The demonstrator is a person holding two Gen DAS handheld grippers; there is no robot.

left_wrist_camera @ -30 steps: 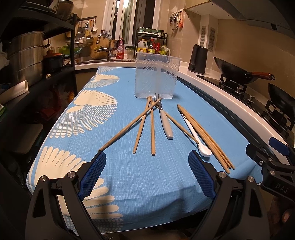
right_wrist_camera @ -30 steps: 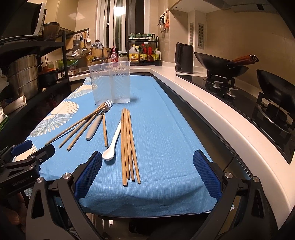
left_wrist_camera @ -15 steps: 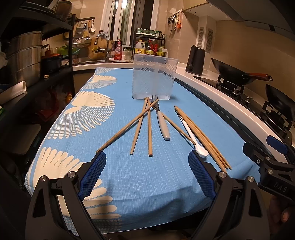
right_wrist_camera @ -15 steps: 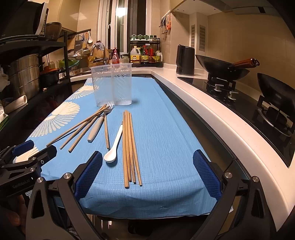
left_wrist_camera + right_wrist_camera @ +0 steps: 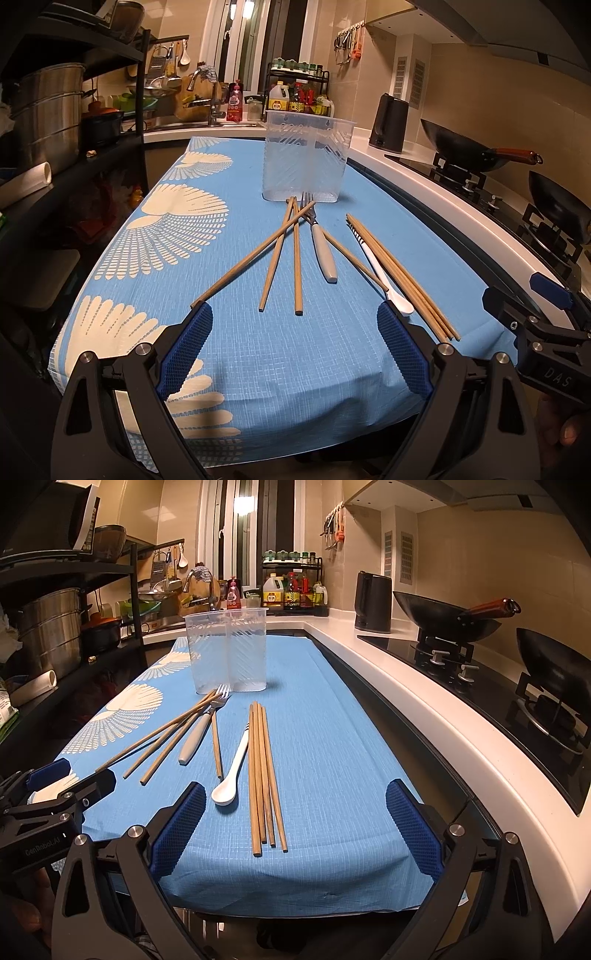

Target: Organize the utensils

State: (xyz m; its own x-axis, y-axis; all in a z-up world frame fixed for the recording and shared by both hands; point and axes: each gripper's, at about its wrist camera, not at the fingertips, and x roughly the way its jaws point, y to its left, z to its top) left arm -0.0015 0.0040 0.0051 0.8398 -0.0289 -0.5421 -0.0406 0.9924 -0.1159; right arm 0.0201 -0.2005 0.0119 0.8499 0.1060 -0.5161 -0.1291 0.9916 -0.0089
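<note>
Both grippers have eased a little nearer the utensils than a second ago, and nothing on the table (image 5: 332, 738) has shifted; no utensil is picked up yet, so the sorting looks barely begun (a judgement from the bare holder). That clear plastic holder (image 5: 227, 653) stands upright on the blue cloth and shows two compartments, both without contents as far as I can tell; it serves as the landmark. Just in front of the holder lie loose chopsticks (image 5: 280, 251) fanned and crossing, with a fork (image 5: 319, 240) among them, its tines toward the holder; further from the holder, on the stove side, a white spoon (image 5: 231, 771) lies beside a neat bundle of four chopsticks (image 5: 262, 775), touching or nearly so.

The left gripper (image 5: 295, 350) hovers low at the table's near edge, well apart from the holder, its fingers (image 5: 184, 350) spread wide and gripping nothing, aimed along the loose chopsticks; the right gripper (image 5: 295, 830) hangs beside it on the stove side, fingers (image 5: 413, 830) likewise spread and unoccupied, with the bundle and the spoon's bowl lying between them in its view. Each tool shows in the other's camera, level and pointing toward the holder; the bundle seems the handiest first pick for the right.
</note>
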